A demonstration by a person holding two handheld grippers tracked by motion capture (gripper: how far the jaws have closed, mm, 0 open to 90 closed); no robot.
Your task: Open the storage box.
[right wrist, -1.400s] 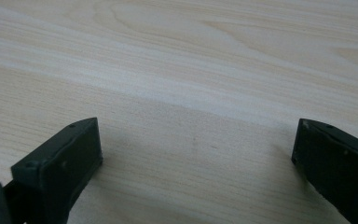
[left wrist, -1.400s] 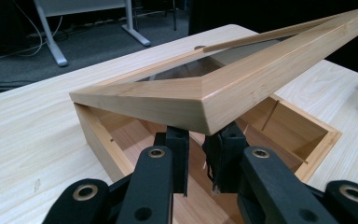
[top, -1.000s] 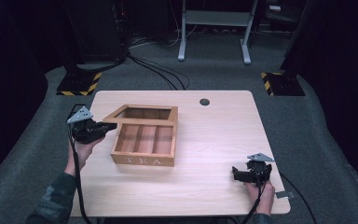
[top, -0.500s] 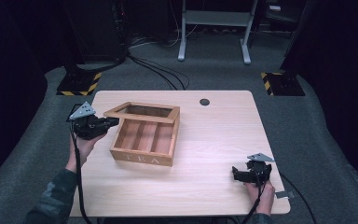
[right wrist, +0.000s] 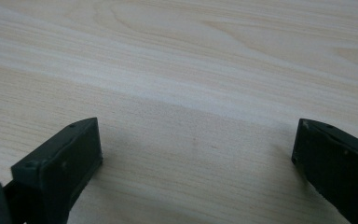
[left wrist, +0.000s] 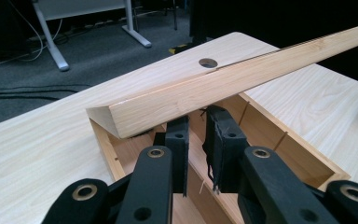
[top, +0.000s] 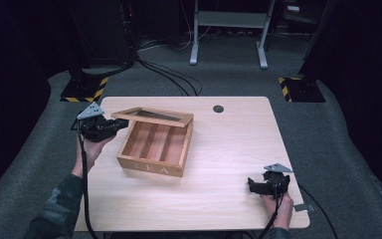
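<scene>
Resting at the near right corner of the table [top: 214,199], the right gripper [top: 256,185] sits in the person's right hand [top: 277,205] with its jaws wide apart and nothing between them; in the right gripper view the two black jaws frame bare pale wood grain. Its grey three-cornered plate [top: 277,168] sits on top, and a cable [top: 323,214] trails off the near right edge of the table.

Farther in and left of centre stands a wooden tea box [top: 151,149], with pale letters on its near wall and dividers inside marking long compartments that look empty. Its lid [top: 154,116], a wooden frame around a dark pane, is hinged along the far side and tilted up, its left end raised clear of the box rim.

At the left side of the box, the left gripper [top: 115,124] is held in the person's left hand [top: 93,148], forearm in a patterned sleeve [top: 54,209] coming in from the near left. In the left gripper view its jaws stand close together with a narrow gap between them, their tips [left wrist: 200,135] tucked just under the raised lid's wooden edge [left wrist: 223,84], above the box's left wall. Whether the pads press the lid or just sit under it cannot be told.

Near the far edge of the table is a round dark cable hole [top: 218,108]. Beyond the table, on grey carpet, lie black cables [top: 169,79], two yellow-and-black striped bases [top: 85,92], and the legs of a metal stand [top: 229,35].
</scene>
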